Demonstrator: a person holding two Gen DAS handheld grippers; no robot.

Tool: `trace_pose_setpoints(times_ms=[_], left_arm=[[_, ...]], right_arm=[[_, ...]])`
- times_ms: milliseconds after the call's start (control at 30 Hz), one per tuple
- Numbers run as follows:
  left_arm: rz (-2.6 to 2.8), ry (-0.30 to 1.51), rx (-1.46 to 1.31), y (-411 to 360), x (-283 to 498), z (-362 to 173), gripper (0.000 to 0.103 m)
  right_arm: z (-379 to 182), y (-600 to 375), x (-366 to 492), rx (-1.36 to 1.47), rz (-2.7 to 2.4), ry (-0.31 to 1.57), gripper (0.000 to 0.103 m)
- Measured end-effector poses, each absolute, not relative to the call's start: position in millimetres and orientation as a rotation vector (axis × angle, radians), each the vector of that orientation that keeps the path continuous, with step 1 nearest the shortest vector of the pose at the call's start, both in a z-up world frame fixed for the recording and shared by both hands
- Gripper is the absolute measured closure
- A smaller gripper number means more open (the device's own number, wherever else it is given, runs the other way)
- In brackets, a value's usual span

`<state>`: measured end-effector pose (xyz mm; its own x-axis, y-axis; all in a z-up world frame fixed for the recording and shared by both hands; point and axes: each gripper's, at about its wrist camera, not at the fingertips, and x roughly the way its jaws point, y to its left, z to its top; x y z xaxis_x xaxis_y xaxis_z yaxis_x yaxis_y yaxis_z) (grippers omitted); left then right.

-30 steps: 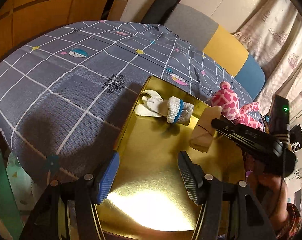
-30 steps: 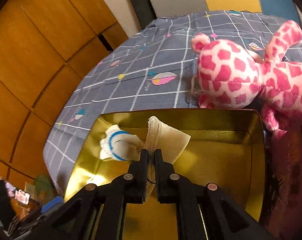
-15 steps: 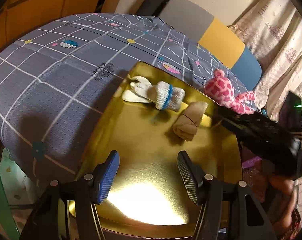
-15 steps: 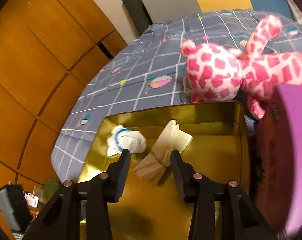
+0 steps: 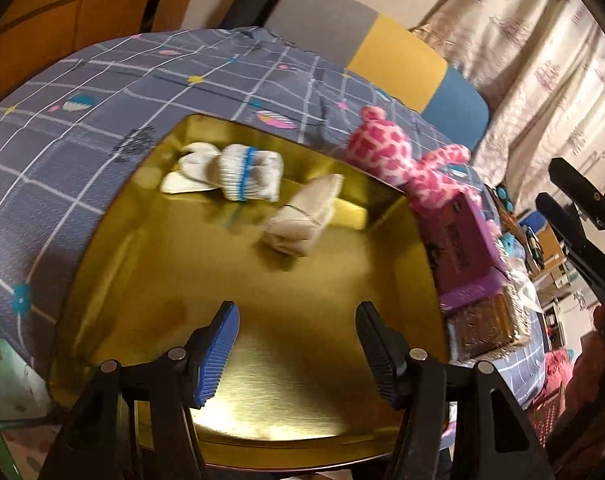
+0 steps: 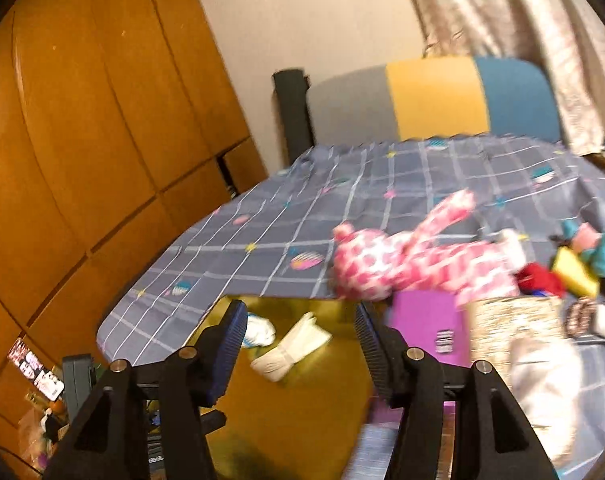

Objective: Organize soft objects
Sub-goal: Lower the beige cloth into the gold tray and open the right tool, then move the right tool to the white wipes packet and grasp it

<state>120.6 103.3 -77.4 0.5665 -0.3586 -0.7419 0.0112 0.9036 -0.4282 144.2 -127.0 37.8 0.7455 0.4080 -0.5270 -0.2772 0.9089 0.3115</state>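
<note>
Two rolled bundles lay near the gold tin's (image 5: 102, 216) far edge: a white blue-banded sock roll (image 5: 238, 176) and a beige cloth roll (image 5: 302, 220), apparently stowed for tidiness. The right gripper (image 6: 300, 344) was opening, nothing between its jaws; the left gripper (image 5: 298, 344) hung open and empty over the tin.

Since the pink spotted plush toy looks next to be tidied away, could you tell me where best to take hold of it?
Grip the pink plush toy across its narrow body, just behind the round head, coming from above. It lies flat on the bedspread beside the gold tray, and the head looks too broad for the tongs. The limbs are thin and floppy, so it would likely dangle.
</note>
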Motion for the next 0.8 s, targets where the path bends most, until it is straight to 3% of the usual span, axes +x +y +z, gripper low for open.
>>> trace_pose_setpoints(times_ms=[433,800], left_arm=[[-0.384,0.914,-0.329,36.4,113.7,-50.9,0.041],[-0.545,0.889,-0.272,-28.6,103.5,-26.4,0.040]], right_arm=[[46.6,-269.5,110.7,0.324,0.063,0.576,0.041],[-14.7,-395.6,69.1,0.446,-0.234,0.680,0.027]])
